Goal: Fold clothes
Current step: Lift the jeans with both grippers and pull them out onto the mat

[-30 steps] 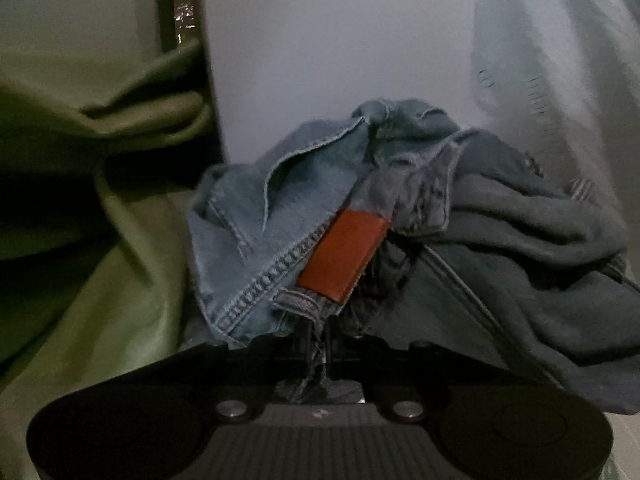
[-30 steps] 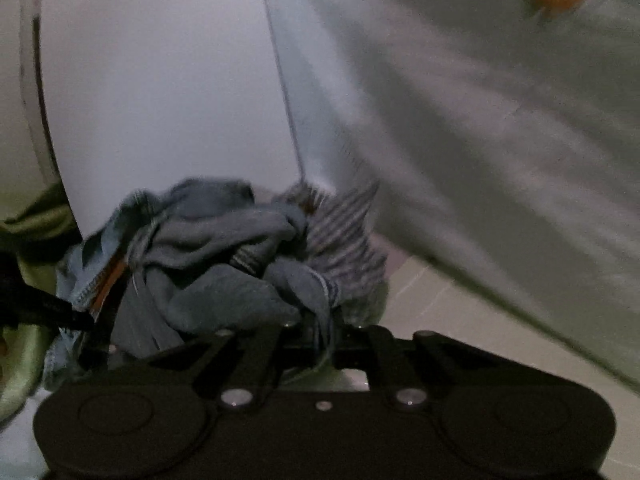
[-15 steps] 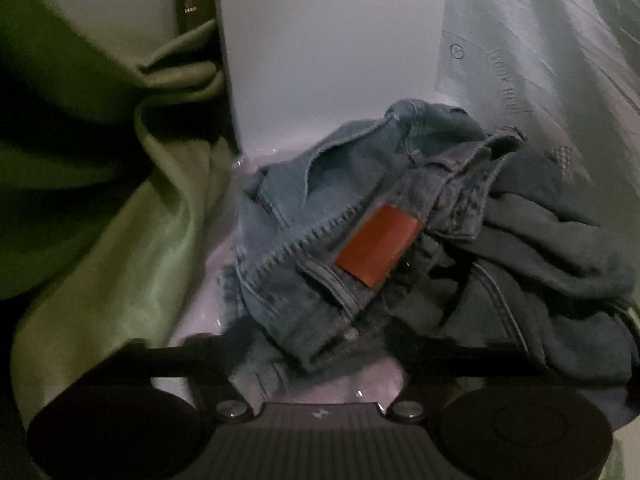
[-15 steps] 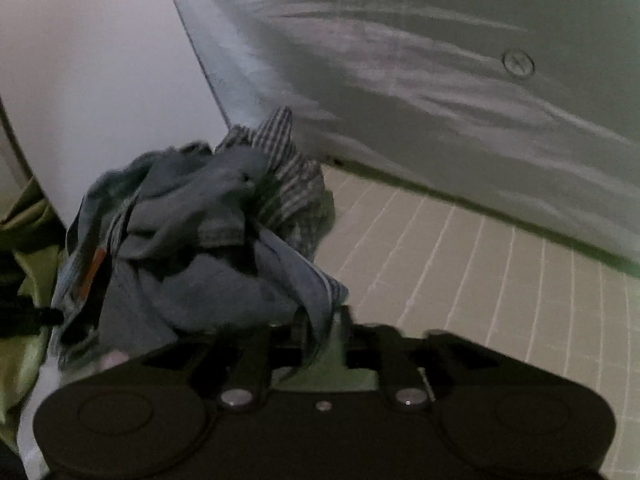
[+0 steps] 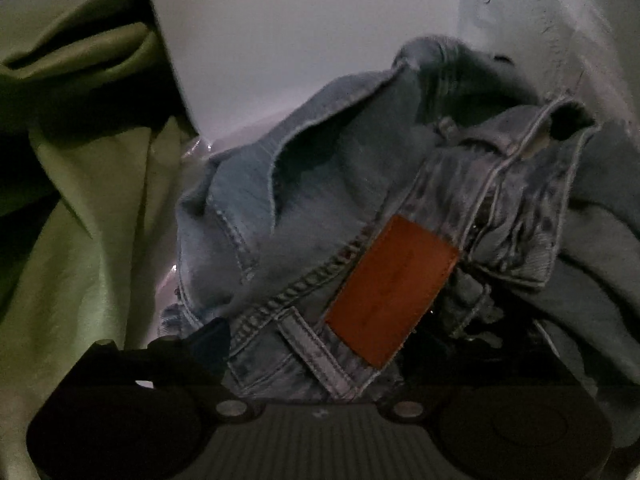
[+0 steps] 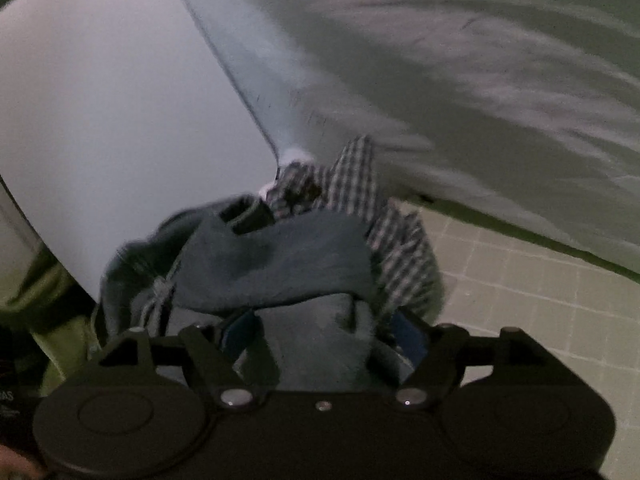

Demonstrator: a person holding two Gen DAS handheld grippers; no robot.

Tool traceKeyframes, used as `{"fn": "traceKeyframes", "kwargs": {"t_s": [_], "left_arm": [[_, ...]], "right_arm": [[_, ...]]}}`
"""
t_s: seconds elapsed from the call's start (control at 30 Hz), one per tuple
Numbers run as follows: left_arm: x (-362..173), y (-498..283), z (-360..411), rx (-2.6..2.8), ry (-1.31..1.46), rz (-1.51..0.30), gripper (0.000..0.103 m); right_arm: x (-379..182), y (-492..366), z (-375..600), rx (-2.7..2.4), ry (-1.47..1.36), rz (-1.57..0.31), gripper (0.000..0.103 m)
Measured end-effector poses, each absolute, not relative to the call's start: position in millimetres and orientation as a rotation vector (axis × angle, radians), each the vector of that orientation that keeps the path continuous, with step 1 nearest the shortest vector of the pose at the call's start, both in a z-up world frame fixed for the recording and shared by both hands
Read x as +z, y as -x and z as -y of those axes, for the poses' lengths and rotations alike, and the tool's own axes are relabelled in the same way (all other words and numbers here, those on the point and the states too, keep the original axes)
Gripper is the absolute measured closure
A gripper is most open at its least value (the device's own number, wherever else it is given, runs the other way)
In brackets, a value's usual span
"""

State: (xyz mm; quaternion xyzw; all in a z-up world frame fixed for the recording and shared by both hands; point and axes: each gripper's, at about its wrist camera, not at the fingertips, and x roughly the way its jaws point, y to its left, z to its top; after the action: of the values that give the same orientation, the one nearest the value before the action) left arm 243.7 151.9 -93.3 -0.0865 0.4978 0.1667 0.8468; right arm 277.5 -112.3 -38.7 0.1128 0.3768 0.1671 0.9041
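Denim is what lies heaped before both tools: a crumpled pair of jeans (image 5: pixel 320 208) with one brown leather patch (image 5: pixel 392 292) at the waistband, piled in the corner against a white panel (image 5: pixel 280 40). One checked shirt (image 6: pixel 360 208) and one grey-blue garment (image 6: pixel 280 256) are bundled into the same heap, so three pieces can be counted, with one green cloth (image 5: pixel 80 200) draped beside it on the left. The left gripper (image 5: pixel 316 364) is seen with its jaws opening wide over the waistband, the pads not pressing. The right gripper (image 6: pixel 320 344) is likewise opening, grey-blue fabric lying loose between its fingers. The step is judged to be the setting-down of the pile, with nothing folded yet. Next, a single garment would need to be singled out, gripped at an edge and spread flat on the tiled surface (image 6: pixel 520 280)
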Motion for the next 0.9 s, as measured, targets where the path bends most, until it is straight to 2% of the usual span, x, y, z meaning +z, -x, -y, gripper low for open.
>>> {"fn": "traceKeyframes", "kwargs": {"t_s": [0.1, 0.13, 0.17, 0.2, 0.27, 0.3, 0.33, 0.37, 0.67, 0.9], "left_arm": [[-93, -243, -152, 0.363, 0.188, -1.045, 0.01], [-93, -243, -152, 0.367, 0.19, -1.043, 0.012], [-92, -242, -151, 0.377, 0.186, -1.036, 0.02], [-90, -241, -151, 0.388, 0.181, -1.028, 0.03], [-84, -236, -149, 0.404, 0.192, -0.995, 0.051], [-80, -234, -149, 0.412, 0.199, -0.978, 0.065], [-77, -231, -148, 0.419, 0.206, -0.961, 0.071], [-70, -227, -145, 0.415, 0.198, -0.938, 0.085], [9, -176, -111, 0.319, 0.136, -0.743, 0.088], [88, -95, -74, 0.179, 0.128, -0.571, 0.088]], "right_arm": [[-48, -289, 105, 0.363, -0.229, -0.801, 0.025], [-50, -290, 105, 0.369, -0.232, -0.807, 0.025], [-51, -291, 105, 0.382, -0.238, -0.815, 0.028], [-52, -292, 106, 0.399, -0.246, -0.823, 0.034], [-51, -292, 105, 0.419, -0.237, -0.825, 0.06], [-49, -289, 104, 0.434, -0.217, -0.815, 0.068], [-46, -285, 103, 0.451, -0.189, -0.799, 0.079], [-42, -281, 103, 0.468, -0.173, -0.78, 0.085], [16, -216, 128, 0.539, -0.214, -0.586, 0.091], [68, -126, 217, 0.397, -0.381, -0.419, 0.092]]}}
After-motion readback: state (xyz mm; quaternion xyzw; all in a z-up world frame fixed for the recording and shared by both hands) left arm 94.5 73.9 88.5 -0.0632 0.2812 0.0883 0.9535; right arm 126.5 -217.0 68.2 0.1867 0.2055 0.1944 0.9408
